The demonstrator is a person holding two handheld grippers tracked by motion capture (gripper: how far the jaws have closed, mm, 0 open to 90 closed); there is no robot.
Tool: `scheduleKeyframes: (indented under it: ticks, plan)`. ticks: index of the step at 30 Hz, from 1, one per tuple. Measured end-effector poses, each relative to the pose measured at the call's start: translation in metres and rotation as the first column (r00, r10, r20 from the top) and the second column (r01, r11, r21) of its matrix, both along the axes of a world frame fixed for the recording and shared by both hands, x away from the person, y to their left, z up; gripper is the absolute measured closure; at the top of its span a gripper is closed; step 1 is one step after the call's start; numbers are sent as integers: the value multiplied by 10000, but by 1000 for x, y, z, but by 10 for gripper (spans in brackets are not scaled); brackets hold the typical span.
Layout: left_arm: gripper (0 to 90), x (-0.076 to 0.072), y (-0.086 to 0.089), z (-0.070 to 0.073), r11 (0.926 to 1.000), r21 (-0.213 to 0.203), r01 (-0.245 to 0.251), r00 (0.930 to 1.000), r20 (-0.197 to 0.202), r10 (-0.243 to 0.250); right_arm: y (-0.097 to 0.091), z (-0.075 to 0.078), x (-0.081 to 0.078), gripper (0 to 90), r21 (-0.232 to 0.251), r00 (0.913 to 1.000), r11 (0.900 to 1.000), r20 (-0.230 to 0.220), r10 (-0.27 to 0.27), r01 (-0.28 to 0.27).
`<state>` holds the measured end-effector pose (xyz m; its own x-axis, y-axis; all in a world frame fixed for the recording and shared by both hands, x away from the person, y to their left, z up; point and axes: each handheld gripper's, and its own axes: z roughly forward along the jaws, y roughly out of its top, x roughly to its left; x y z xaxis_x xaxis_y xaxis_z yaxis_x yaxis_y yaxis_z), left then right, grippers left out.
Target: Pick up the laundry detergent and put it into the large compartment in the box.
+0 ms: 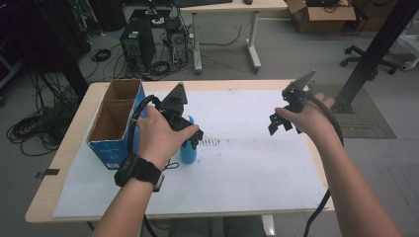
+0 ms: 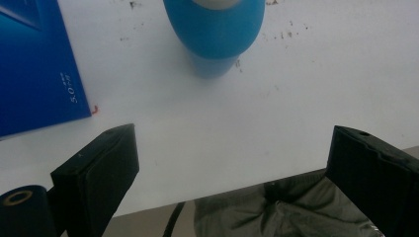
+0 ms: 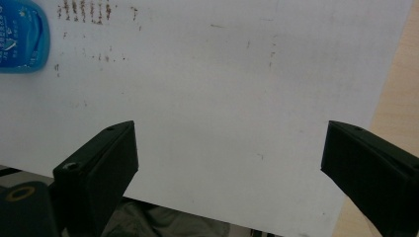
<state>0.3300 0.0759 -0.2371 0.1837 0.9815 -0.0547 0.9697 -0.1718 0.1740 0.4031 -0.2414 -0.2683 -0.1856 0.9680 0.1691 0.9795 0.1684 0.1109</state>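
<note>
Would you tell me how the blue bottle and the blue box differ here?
The blue bottle is round and stands under the left gripper; the blue box is rectangular, larger, with an open top showing two brown compartments. The bottle stands on the white sheet, the box at its left edge. Both are blue and upright.

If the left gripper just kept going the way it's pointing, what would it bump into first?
Probably the white sheet on the table: the left gripper, jaws open and holding nothing, points down at bare sheet. The blue bottle stands farther along that line, so a shallower path might reach it instead; depth is hard to judge.
</note>
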Motion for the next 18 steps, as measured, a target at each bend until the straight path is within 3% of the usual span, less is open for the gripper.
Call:
scheduleKeyframes:
  ticks: [13,16,18]
  plan:
    - [59,1,-5,6,10000,59,-20,10000,84,20,1,2,-2,71,42,10000,10000,-78,43,-43]
    - [60,4,-5,5,9995,308,-87,9998,155,82,0,2,-2,69,43,10000,10000,-39,11,-11]
    - [60,6,-5,5,9996,264,-103,9999,142,99,-1,1,-1,69,57,10000,10000,-53,24,-24]
